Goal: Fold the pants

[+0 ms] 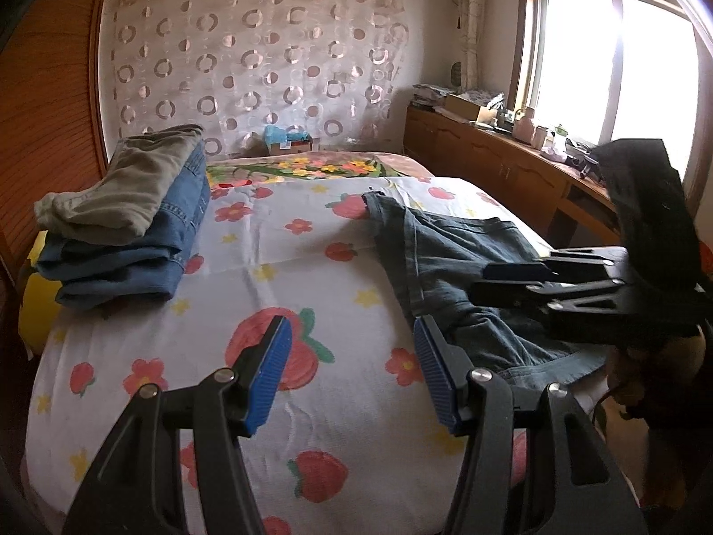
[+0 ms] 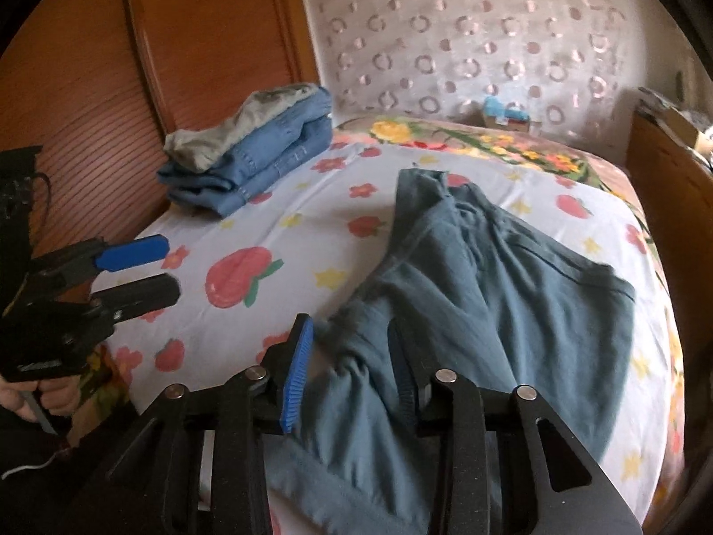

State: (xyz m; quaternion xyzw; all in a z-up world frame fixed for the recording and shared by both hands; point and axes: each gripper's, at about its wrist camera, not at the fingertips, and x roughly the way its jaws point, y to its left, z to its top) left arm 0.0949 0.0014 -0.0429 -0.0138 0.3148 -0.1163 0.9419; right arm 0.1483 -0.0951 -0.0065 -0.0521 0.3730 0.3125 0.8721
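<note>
We hold the right claw [image 2: 350, 372] with jaws parted over the near end of the teal pants [image 2: 490, 276], positioned, we judge, to take an edge. The left claw [image 1: 352, 372], also parted and empty, hovers just left of the pants. The pants lie crumpled on the bed [image 1: 276, 240], well apart from the folded stack [image 1: 129, 218].

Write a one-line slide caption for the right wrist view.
Open right claw hovering over crumpled teal-grey pants on a strawberry-print bedsheet, folded blue jeans stack behind.
</note>
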